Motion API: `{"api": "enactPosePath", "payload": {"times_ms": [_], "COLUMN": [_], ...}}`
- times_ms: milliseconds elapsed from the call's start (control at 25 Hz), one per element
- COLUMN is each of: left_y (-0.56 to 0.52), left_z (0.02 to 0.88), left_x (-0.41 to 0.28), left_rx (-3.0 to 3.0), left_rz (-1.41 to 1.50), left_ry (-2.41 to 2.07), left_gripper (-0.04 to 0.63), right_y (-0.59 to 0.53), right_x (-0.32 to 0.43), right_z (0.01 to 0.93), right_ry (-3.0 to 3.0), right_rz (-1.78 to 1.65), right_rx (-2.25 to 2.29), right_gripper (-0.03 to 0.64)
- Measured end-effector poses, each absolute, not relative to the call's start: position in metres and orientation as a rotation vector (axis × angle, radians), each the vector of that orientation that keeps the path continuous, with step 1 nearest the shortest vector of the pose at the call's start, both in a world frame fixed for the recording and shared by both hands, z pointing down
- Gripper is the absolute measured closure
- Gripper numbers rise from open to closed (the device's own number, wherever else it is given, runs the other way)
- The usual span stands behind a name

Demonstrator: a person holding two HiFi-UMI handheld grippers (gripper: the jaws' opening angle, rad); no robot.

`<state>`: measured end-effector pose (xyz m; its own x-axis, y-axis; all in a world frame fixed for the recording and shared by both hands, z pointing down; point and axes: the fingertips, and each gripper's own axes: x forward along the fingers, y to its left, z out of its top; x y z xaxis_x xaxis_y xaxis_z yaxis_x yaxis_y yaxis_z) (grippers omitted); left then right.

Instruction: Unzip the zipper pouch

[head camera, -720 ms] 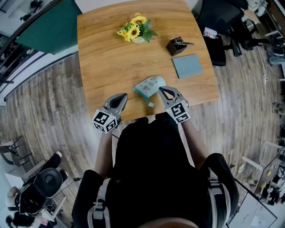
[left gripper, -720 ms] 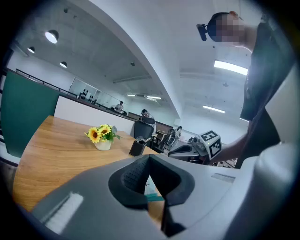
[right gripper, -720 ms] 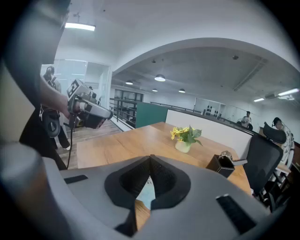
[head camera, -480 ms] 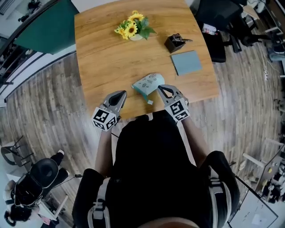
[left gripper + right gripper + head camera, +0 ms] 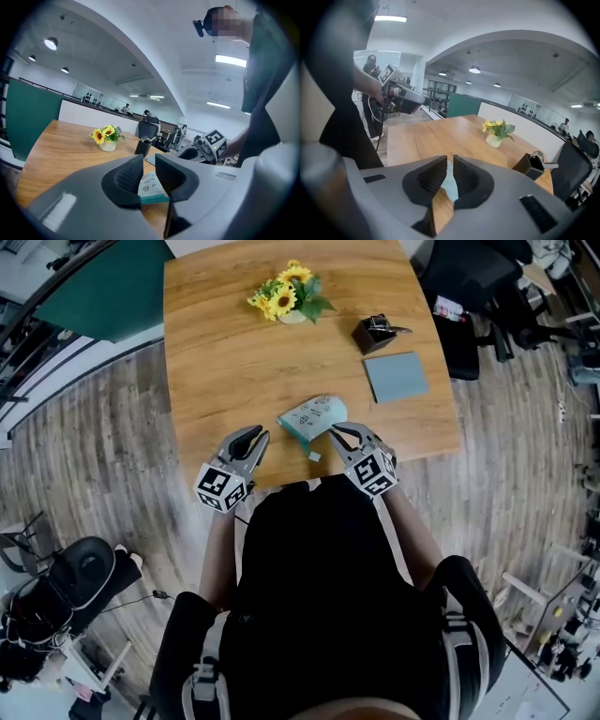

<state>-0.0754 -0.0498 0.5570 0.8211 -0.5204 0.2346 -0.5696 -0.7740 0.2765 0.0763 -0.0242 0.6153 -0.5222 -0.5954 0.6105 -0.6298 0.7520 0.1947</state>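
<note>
The zipper pouch (image 5: 314, 416), pale teal with small print, lies flat near the table's (image 5: 216, 362) lower edge, just below the frame's centre. The right gripper (image 5: 337, 432) has its tips at the pouch's lower right edge, jaws a narrow slit apart with the pouch showing through the gap. The left gripper (image 5: 253, 436) sits just left of the pouch, not touching it, jaws also narrowly apart and empty. Further up stand a grey-blue pad (image 5: 395, 377), a black holder (image 5: 377, 334) and potted sunflowers (image 5: 286, 301).
</note>
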Motion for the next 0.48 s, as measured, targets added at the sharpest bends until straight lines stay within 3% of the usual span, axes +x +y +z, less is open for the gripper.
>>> {"api": "enactPosePath", "payload": {"times_ms": [80,480], "left_y": [-0.051,-0.056], "left_z": [0.560,0.567], "left_x": [-0.075,-0.074], "left_rx": [2.666,2.655], "left_rz": [0.220,0.288], "left_ry": [-0.837,-0.842], "left_gripper": [0.484,0.365], "right_y": [-0.023,-0.027], "right_x": [0.074,0.068], "right_z": [0.620,0.632], "right_ry": [-2.261,-2.263], "right_rz": [0.047,0.063], "right_rx": [0.871,0.791], "right_gripper": [0.558,0.390]}}
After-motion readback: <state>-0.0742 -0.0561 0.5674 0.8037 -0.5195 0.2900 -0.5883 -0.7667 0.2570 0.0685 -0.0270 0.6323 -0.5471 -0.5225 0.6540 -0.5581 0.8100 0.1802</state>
